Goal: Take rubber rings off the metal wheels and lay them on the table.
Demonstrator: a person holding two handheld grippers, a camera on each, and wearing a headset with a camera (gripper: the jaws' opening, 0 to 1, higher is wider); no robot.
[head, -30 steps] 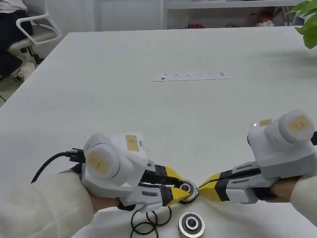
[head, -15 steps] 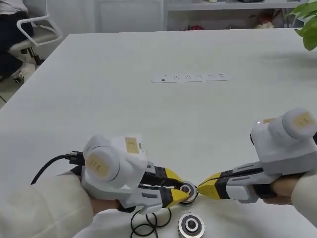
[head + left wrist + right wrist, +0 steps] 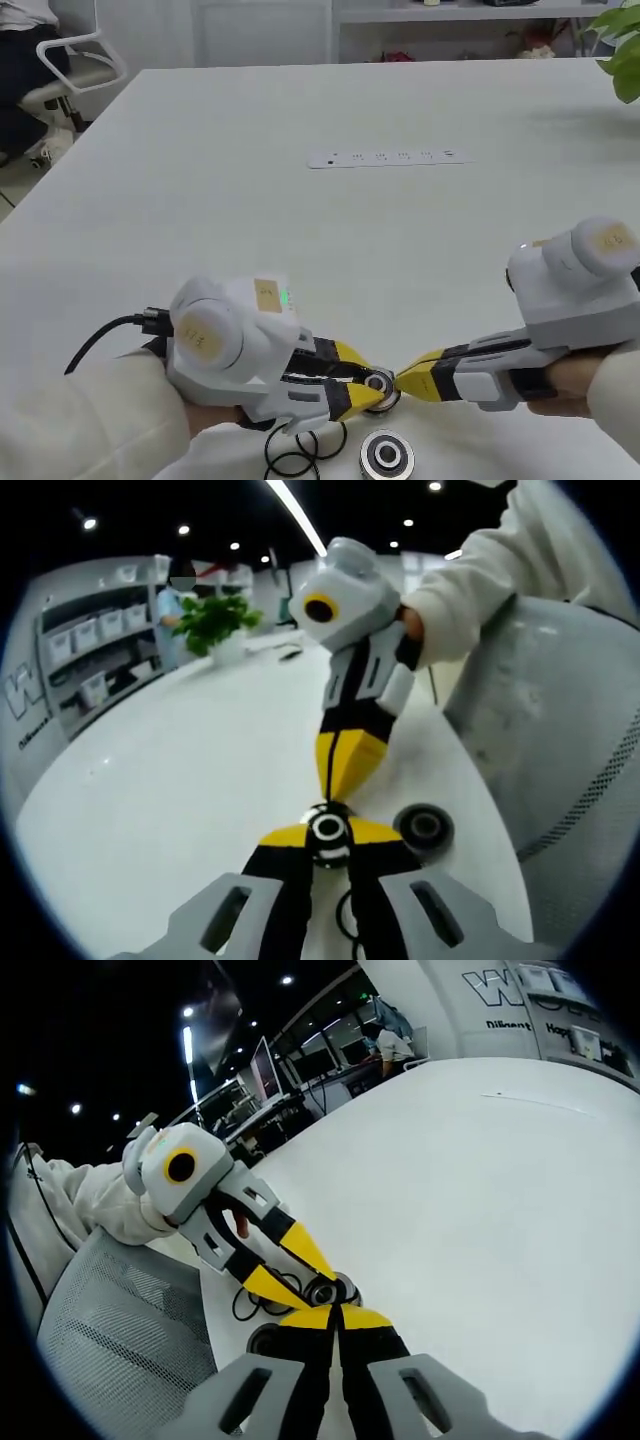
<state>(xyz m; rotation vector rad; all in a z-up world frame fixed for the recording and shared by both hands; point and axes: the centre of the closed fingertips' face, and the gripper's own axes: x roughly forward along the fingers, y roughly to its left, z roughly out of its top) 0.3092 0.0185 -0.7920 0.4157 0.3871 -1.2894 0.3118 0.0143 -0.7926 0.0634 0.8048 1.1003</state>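
My left gripper (image 3: 368, 388) clamps a small silver metal wheel (image 3: 328, 827) between its yellow tips. Below those jaws, loose black rubber rings (image 3: 298, 450) lie partly cut off, beside a second metal wheel (image 3: 387, 455). My right gripper (image 3: 403, 381), jaws pressed together, touches the clamped wheel; whether it pinches a ring, I cannot tell.

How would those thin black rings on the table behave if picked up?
Probably floppy: the rings are thin loops lying loosely overlapped on the table. Likely very light, being mostly hole. Lying flat, they shouldn't roll.
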